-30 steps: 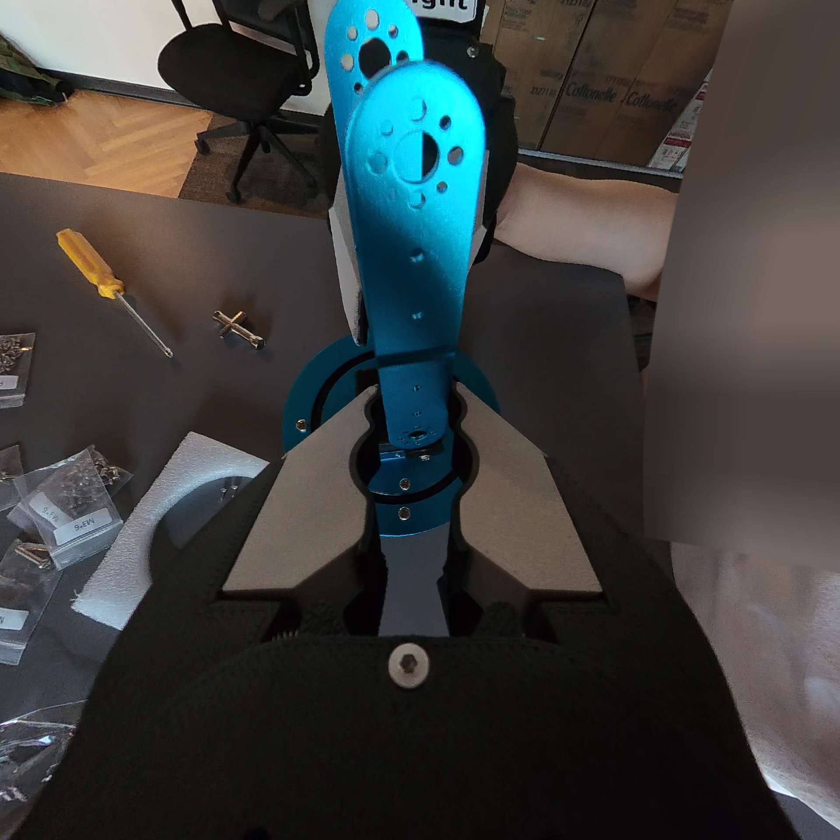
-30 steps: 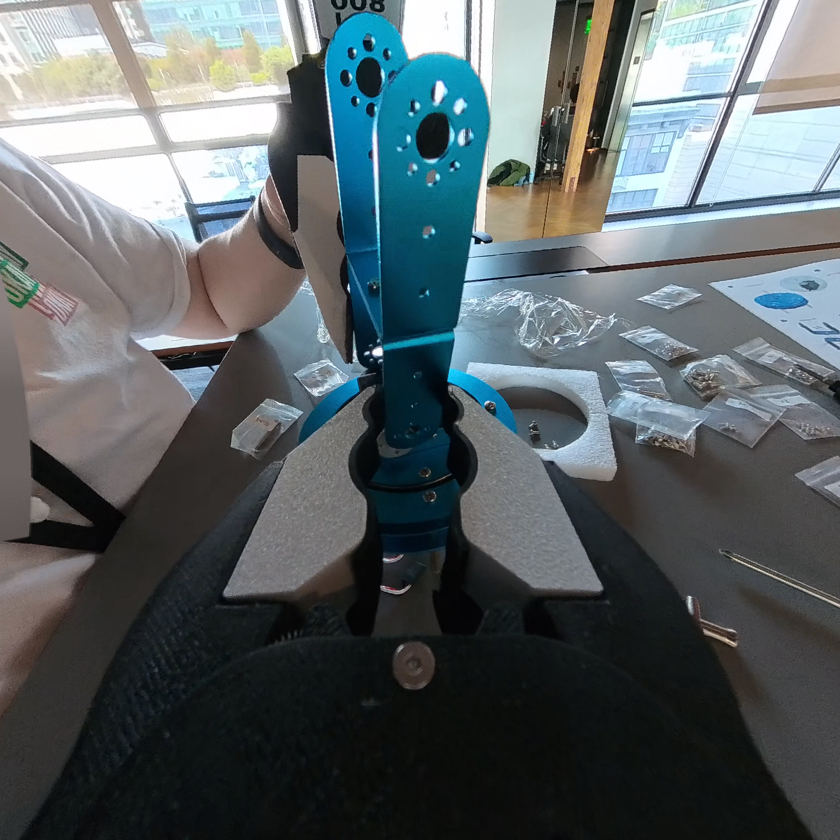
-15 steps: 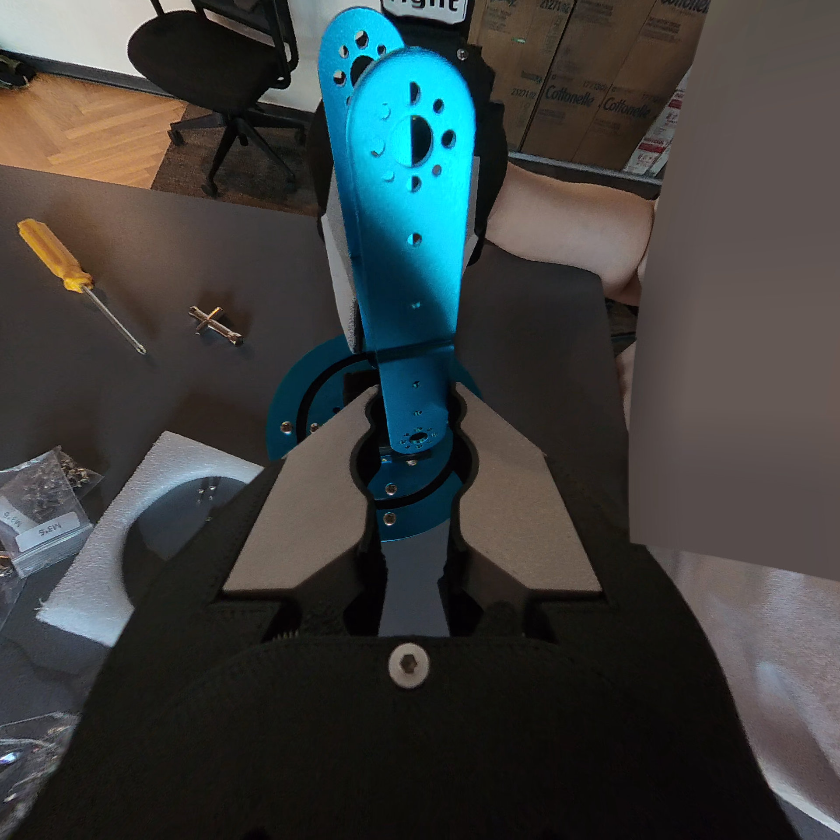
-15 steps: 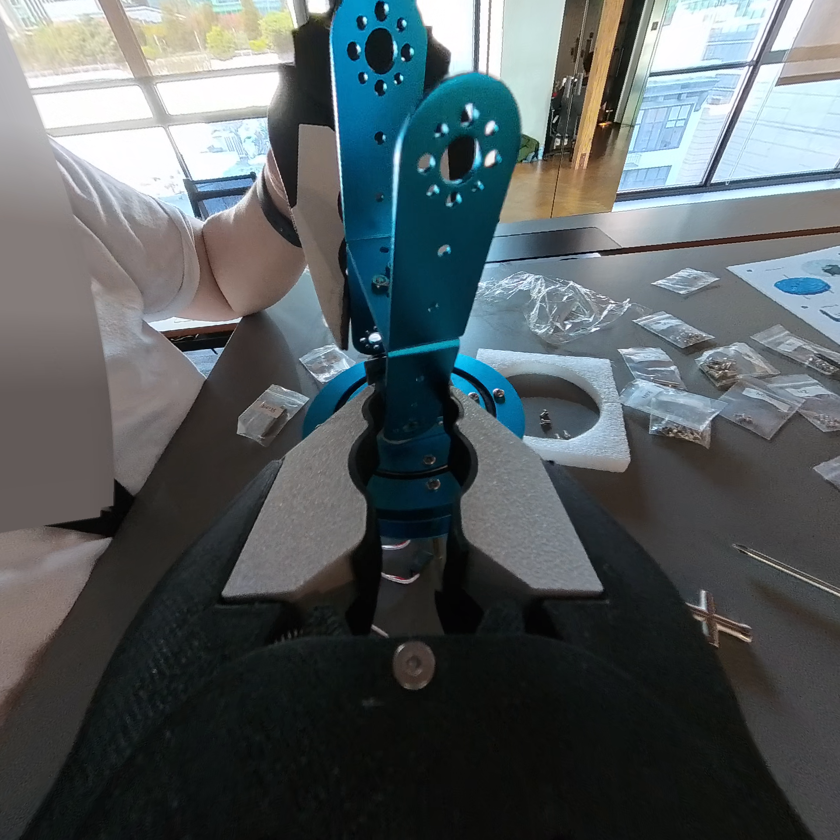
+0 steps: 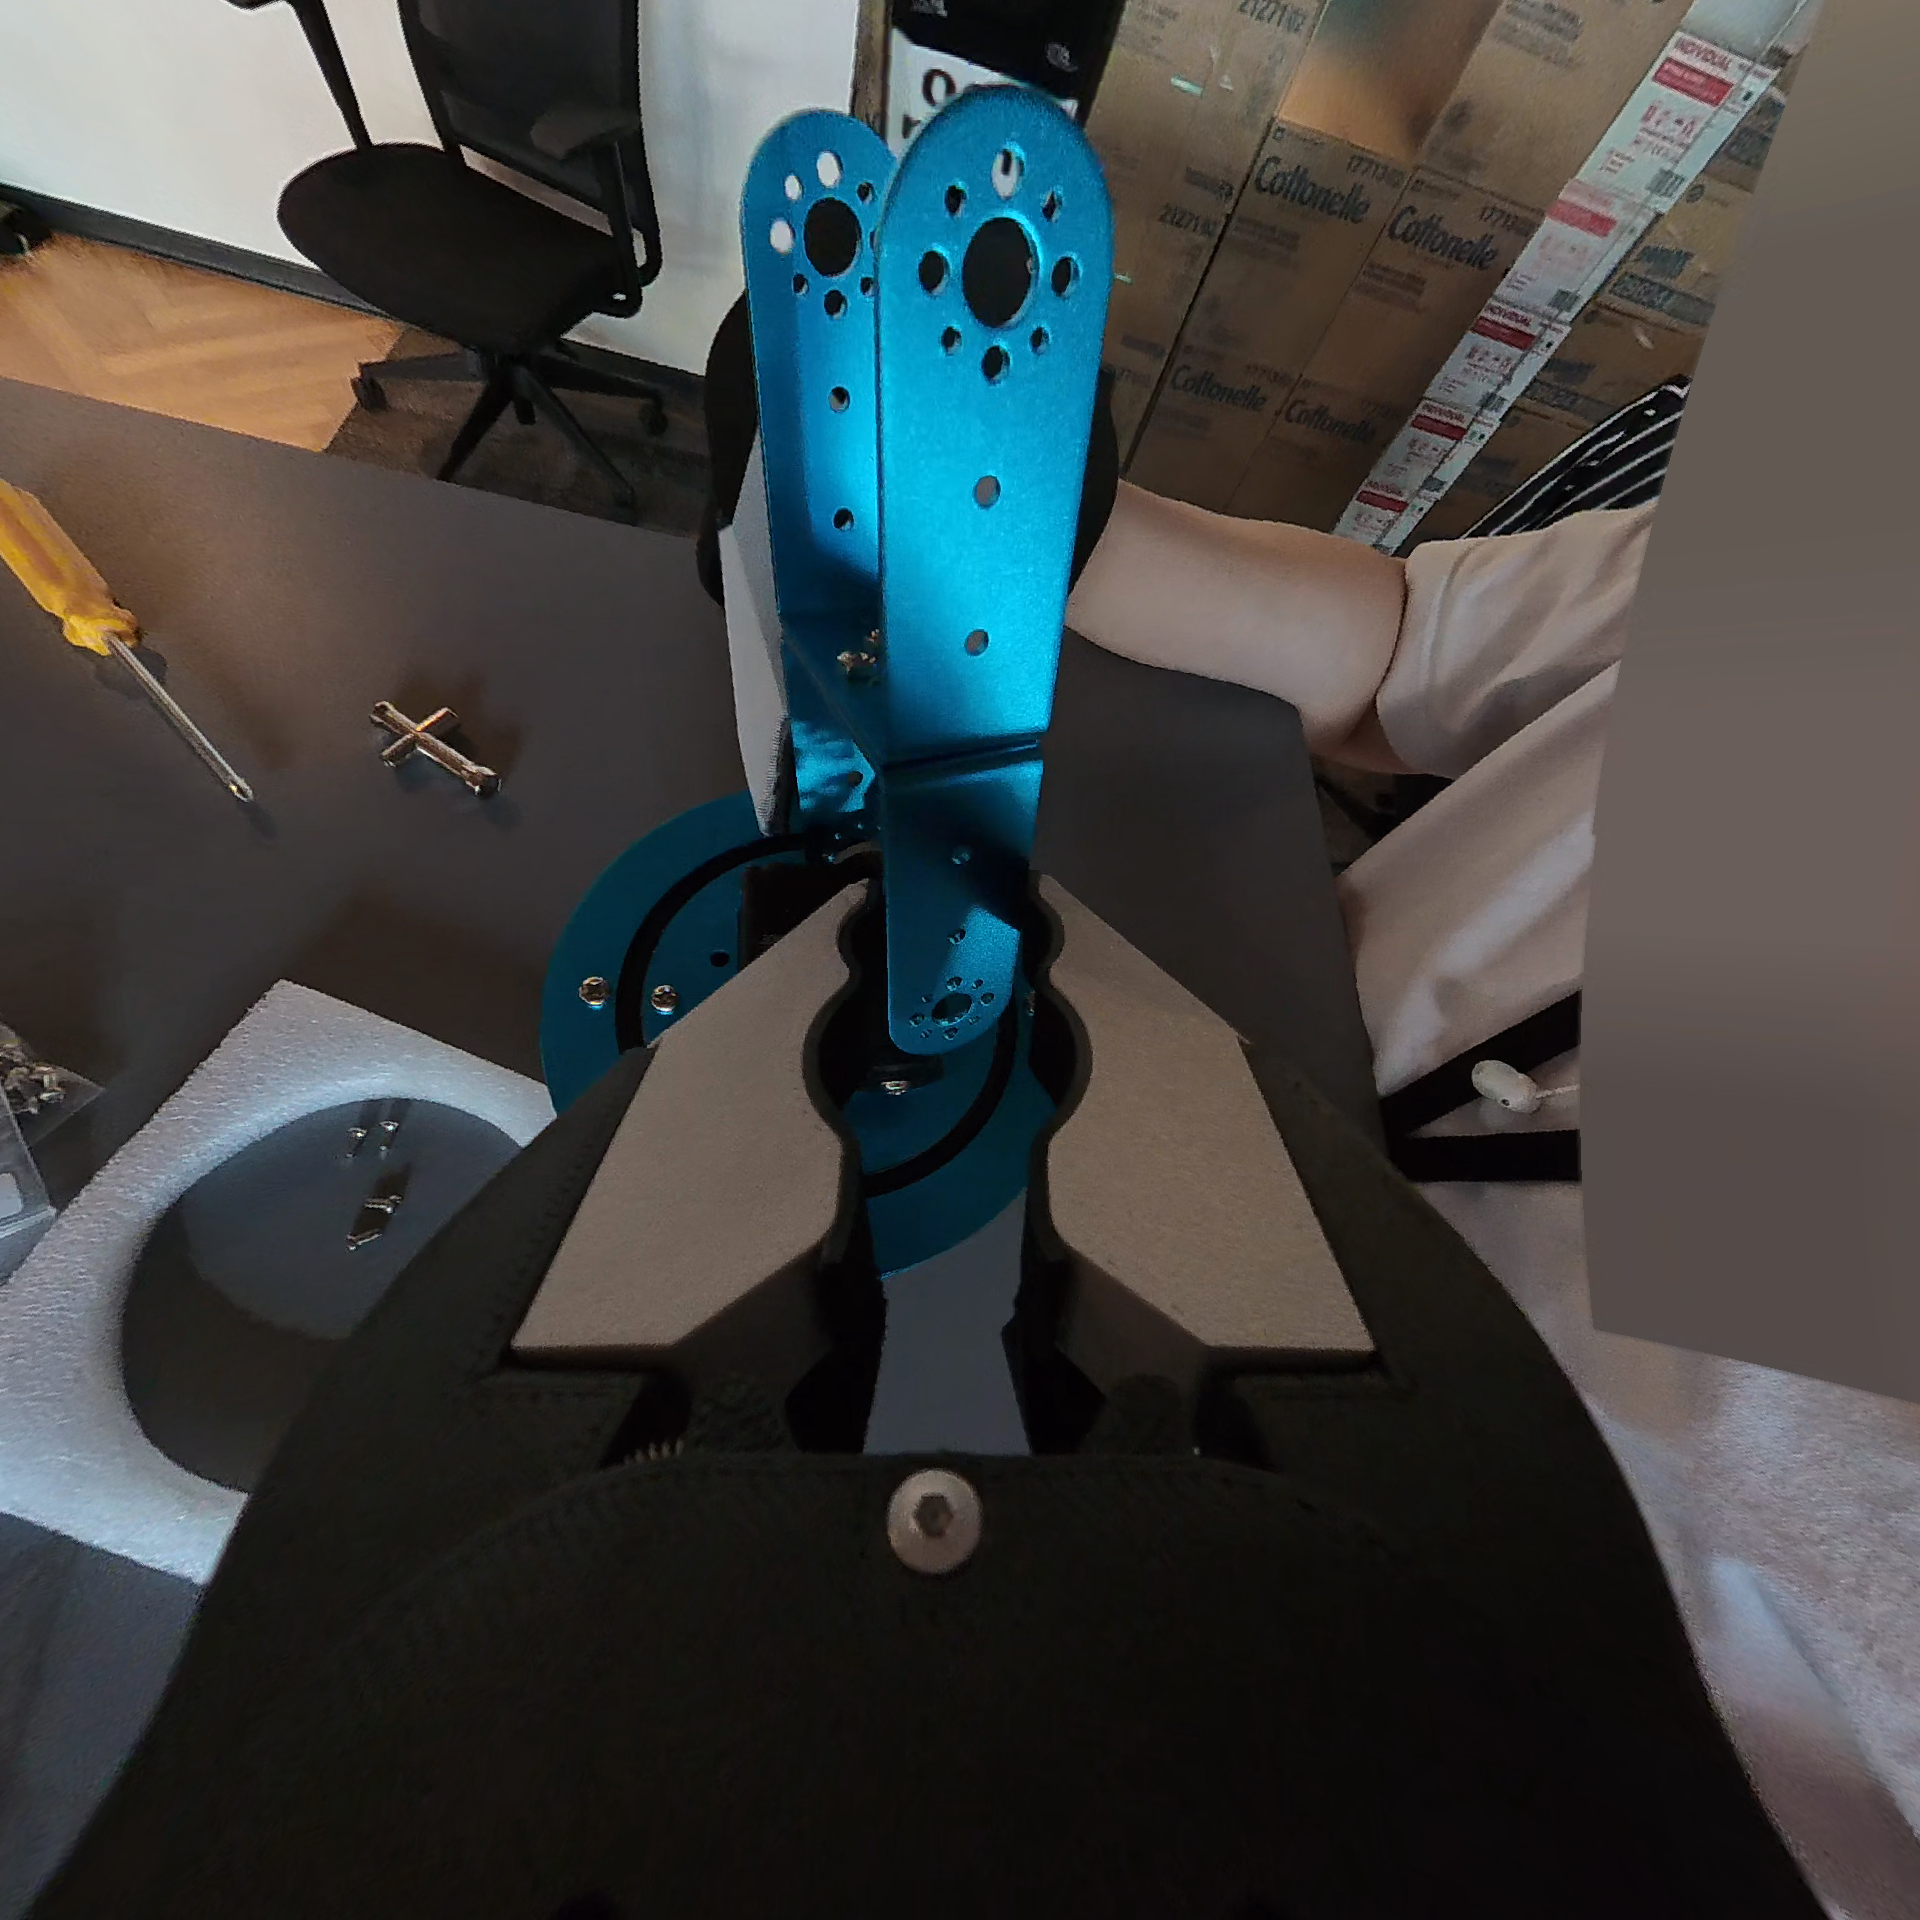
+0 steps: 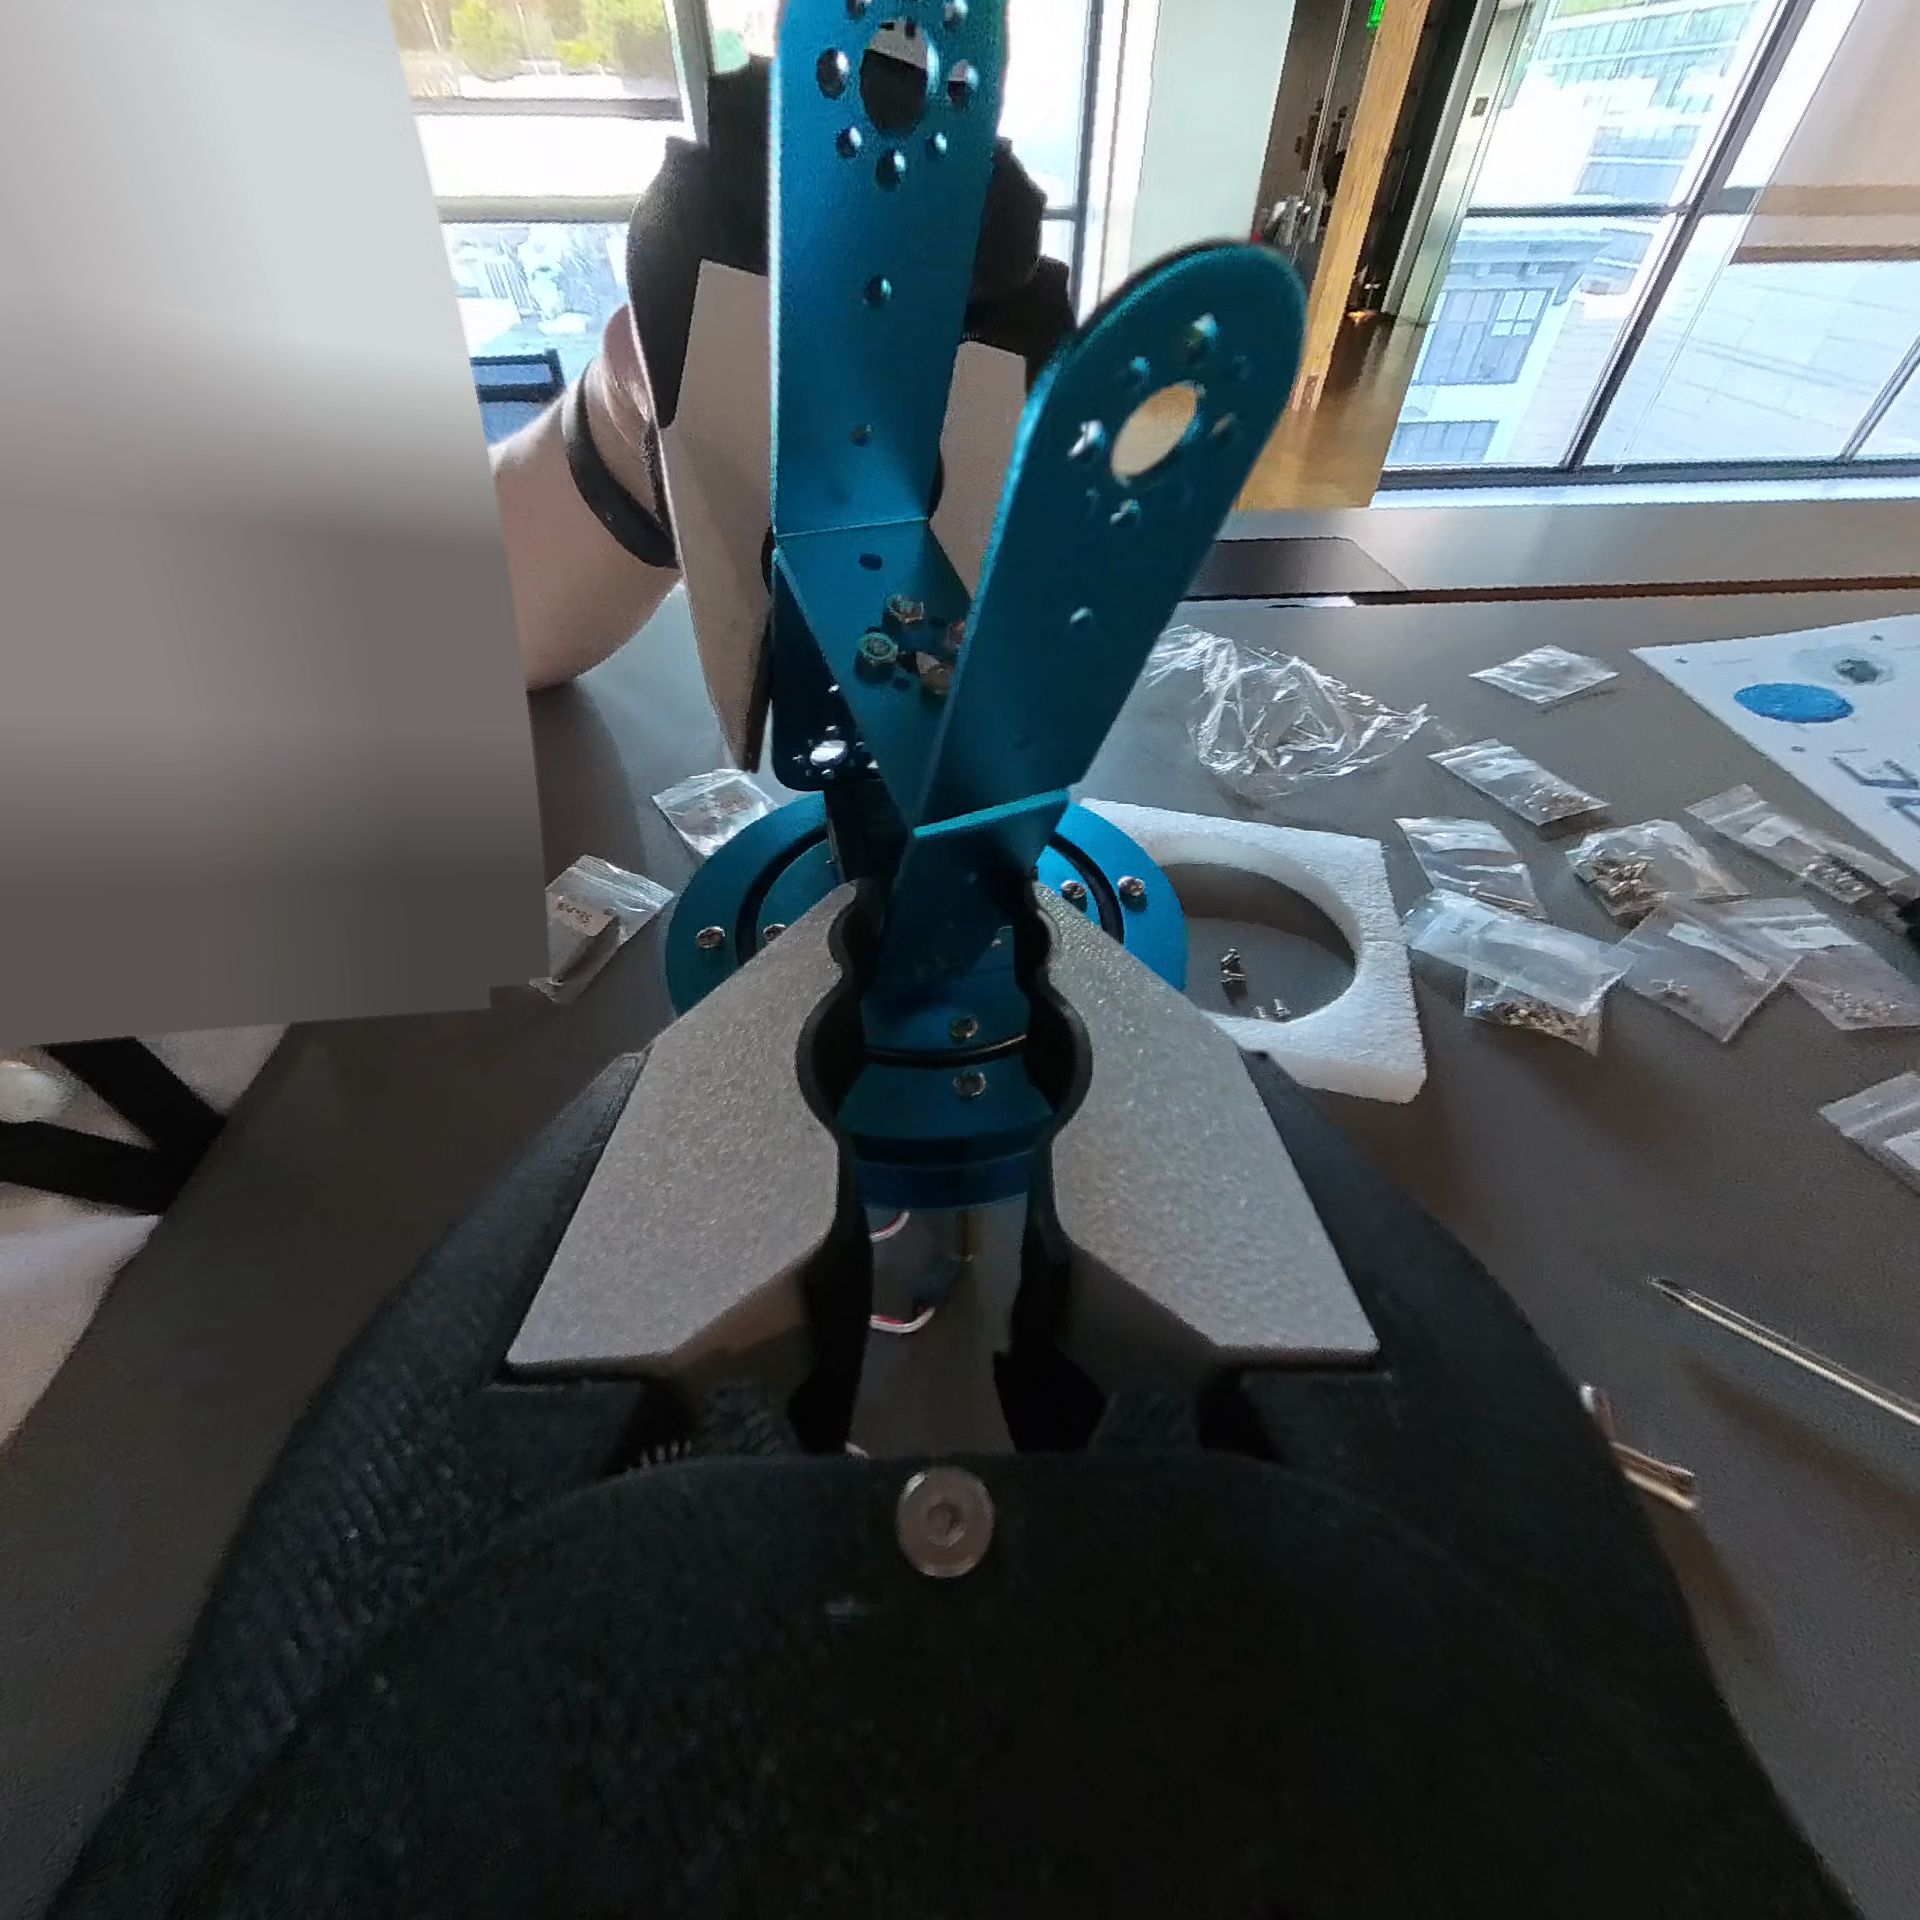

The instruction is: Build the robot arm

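My left gripper (image 5: 948,883) pinches the lower tab of a blue bracket (image 5: 977,582) over the blue round base (image 5: 623,935) on the dark table (image 5: 312,582). My right gripper (image 6: 948,894) clamps the facing bracket (image 6: 1039,727); beside it lies white foam (image 6: 1340,997).

Bare dark grey tabletop (image 5: 436,582) lies open beyond the yellow-handled screwdriver (image 5: 73,603) and small metal cross wrench (image 5: 434,746). Rightward, clear plastic screw bags (image 6: 1621,914) and a white foam square (image 6: 1320,966) crowd the surface.
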